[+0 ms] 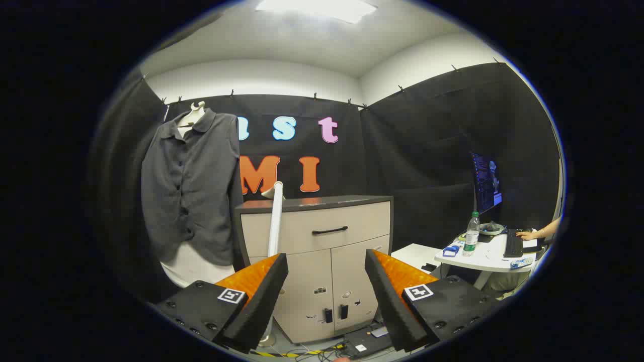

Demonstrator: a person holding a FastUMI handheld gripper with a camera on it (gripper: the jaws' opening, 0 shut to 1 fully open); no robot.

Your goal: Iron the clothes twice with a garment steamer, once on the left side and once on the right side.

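A dark grey button-up shirt [193, 191] hangs on a white mannequin torso [193, 114] at the left, against the black cloth wall. The white garment steamer [275, 216] stands upright between the shirt and the cabinet, its head at the top and its base on the floor behind my left finger. My gripper [326, 281] is open, with a wide gap between its fingers and nothing held. The steamer's pole rises just beyond the left fingertip [274, 271]. The shirt is beyond and left of the fingers.
A beige cabinet [322, 251] with a dark top, a drawer and two doors stands straight ahead. Cables and a black box [365, 342] lie on the floor before it. At the right, a white table [485, 254] carries a bottle, keyboard and monitor; a person's hand rests there.
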